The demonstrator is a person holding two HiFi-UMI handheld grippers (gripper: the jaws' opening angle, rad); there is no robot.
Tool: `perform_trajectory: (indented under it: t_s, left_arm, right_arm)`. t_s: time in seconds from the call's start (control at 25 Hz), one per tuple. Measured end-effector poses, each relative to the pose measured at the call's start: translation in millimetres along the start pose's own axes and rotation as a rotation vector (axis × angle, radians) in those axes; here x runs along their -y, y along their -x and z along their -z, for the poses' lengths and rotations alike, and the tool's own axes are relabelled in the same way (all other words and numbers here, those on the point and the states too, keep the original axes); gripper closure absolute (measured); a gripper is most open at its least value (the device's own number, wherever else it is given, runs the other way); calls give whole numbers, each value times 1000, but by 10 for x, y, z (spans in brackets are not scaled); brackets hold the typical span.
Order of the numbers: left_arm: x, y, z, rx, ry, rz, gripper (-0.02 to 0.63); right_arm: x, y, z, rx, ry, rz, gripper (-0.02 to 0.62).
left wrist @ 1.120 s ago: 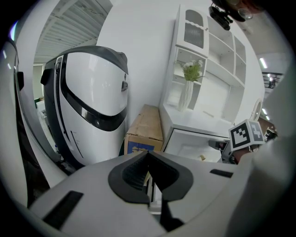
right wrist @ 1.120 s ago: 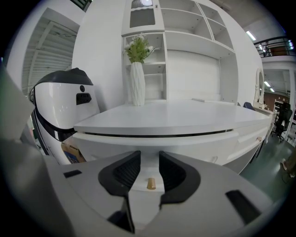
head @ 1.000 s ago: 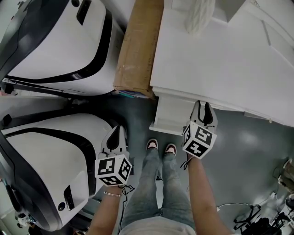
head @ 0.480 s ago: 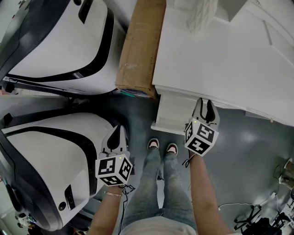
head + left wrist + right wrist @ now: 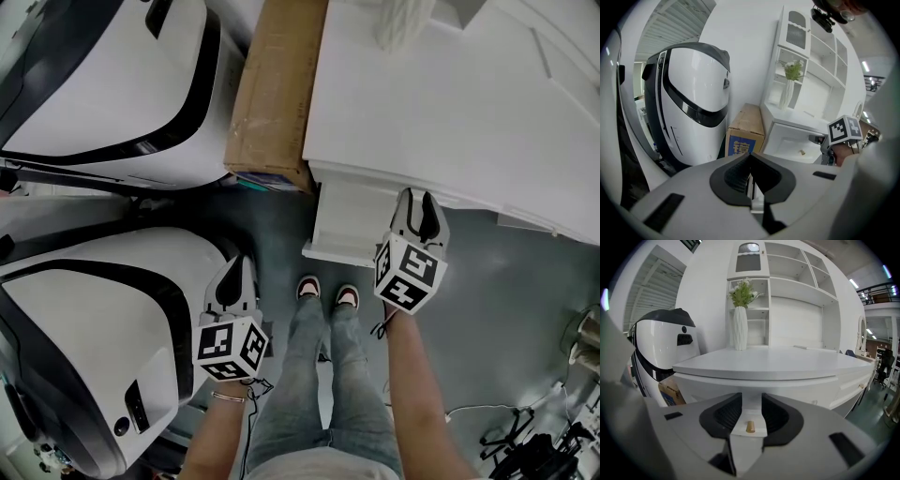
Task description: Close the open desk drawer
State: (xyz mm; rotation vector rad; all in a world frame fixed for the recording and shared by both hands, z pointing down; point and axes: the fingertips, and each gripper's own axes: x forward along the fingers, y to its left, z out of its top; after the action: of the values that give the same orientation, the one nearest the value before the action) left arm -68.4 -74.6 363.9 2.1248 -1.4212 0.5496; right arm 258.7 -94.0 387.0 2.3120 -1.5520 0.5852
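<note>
Since my right claw [image 5: 750, 401] just spread wider around the knob [image 5: 750, 427], gripping nothing, drawer [image 5: 347, 225] still needs shoving.

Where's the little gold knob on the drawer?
In the right gripper view, the gold knob sits on the white drawer front, right between the right gripper's open jaws, which have just been opening; neither pad touches it.

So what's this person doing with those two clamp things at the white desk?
A person stands at a white desk whose drawer is open. The right gripper is at the drawer front; its jaws have just been opening, with the small brass knob between them, unpinched. The left gripper hangs shut and empty beside a white machine.
</note>
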Motion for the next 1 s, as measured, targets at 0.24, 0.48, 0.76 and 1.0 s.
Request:
perform_trajectory:
  t_s: [0.24,0.48,0.76,1.0]
  left_arm:
    - [-2,-143,311,-24,4,18,594]
    - [-21,-288,679,-60,-12,48,594]
    - [-48,-502,1051,-92,-38,79,594]
    - [-35,-603,1341,-119,-57,100,594]
  right_arm:
    - [33,82,224,-3,1,-1,456]
    - [56,220,750,-59,1,14,456]
    - [114,429,1491,-141,-6,34,456]
    - [128,574,1995,-194,-10,38,456]
